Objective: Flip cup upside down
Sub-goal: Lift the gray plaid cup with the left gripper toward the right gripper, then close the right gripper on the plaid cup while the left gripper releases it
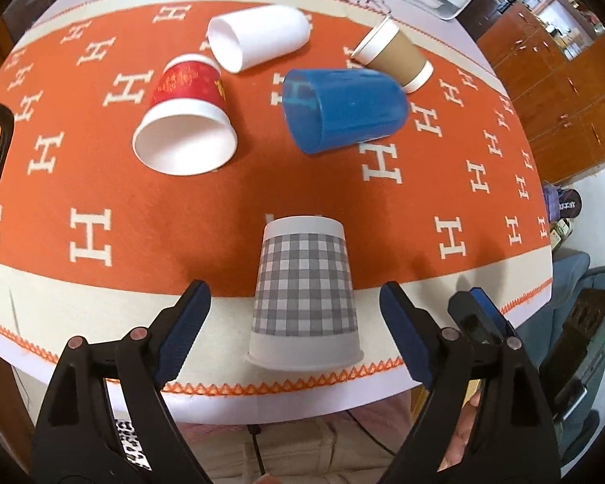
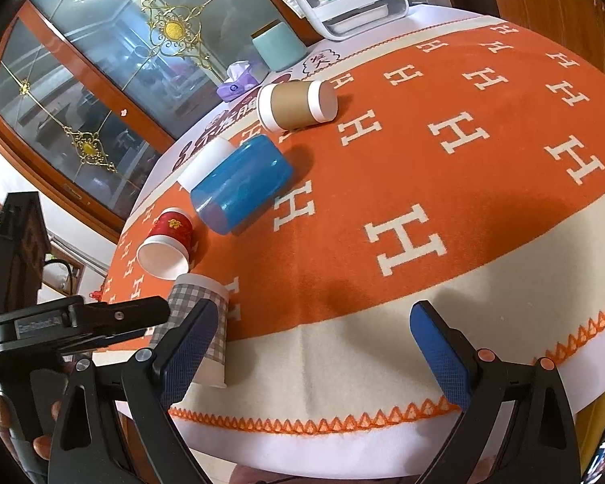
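One light, crushable gingham cup (image 1: 304,294) stands inverted between the released left claw (image 1: 296,314); grip mid-wall gently; right claw (image 2: 314,347) released.

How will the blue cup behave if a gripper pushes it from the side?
The blue cup lies on its side on the orange cloth, so it would probably roll, curving since it tapers. It looks like thin translucent plastic, likely light and somewhat slippery.

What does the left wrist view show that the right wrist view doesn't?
Only the left wrist view shows the plain white cup's open mouth and the whole upside-down checked cup between the open left gripper. Only the right wrist view shows the glass cabinet doors, the purple tissue box and the open, empty right gripper. Both show the blue cup, red cup and brown cup lying on their sides.
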A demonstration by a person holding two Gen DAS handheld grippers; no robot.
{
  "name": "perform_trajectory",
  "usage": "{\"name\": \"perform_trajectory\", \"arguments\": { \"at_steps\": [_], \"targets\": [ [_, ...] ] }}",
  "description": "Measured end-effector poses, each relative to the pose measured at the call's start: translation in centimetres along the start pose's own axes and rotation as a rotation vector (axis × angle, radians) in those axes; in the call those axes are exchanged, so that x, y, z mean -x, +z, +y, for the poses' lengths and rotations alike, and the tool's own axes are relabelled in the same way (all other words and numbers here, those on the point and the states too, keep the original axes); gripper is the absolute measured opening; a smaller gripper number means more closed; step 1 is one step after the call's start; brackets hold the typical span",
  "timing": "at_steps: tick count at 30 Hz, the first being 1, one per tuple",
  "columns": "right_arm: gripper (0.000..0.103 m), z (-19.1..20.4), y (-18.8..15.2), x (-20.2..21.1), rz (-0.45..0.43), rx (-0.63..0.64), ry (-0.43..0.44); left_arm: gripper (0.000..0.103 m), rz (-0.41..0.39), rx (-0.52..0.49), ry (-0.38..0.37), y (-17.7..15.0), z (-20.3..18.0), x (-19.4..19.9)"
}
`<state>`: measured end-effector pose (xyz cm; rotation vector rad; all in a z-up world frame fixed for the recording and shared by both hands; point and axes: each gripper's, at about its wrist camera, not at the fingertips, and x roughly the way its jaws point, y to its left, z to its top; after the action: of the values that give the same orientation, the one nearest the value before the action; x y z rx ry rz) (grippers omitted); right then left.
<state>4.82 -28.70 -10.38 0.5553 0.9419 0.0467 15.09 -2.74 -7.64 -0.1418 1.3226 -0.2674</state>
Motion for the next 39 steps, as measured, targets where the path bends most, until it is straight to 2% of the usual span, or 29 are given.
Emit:
{"name": "perform_trajectory", "arguments": {
  "at_steps": [6,15,18,22,25,28,33,39],
  "targets": [
    [0.098,1.4,-0.3,-0.1,0.015,0.035,0.023,0.084,-0.046,-0.047,0.016,-1.0,1.1,1.8],
    [0.098,4.3,-0.6,-0.8,0.038,0.110,0.063,0.084,-0.161,-0.022,0.058,-2.3,5.6,3.5],
    [0.098,5.0,-0.2,-0.7,0.038,0.127,0.080,0.084,-0.168,-0.008,0.077,-2.5,7.0,3.1],
    [0.098,5.7,0.9,-0.8,0.068,0.134,0.112,0.083,-0.163,0.035,0.047,-2.9,8.8,2.1],
    [0.098,6.4,1.8,-1.7,0.123,0.148,0.120,0.082,-0.189,0.053,0.050,-3.3,9.6,1.6],
    [0.098,7.0,2.4,-3.4,0.215,0.150,0.137,0.082,-0.218,0.063,0.044,-3.5,10.2,1.1],
    [0.098,7.7,3.2,-7.0,0.379,0.133,0.159,0.081,-0.234,0.034,0.046,-3.5,10.3,0.2],
    [0.096,8.1,3.8,-10.1,0.512,0.084,0.193,0.080,-0.247,0.008,0.078,-3.2,10.6,-0.6]
  ]
}}
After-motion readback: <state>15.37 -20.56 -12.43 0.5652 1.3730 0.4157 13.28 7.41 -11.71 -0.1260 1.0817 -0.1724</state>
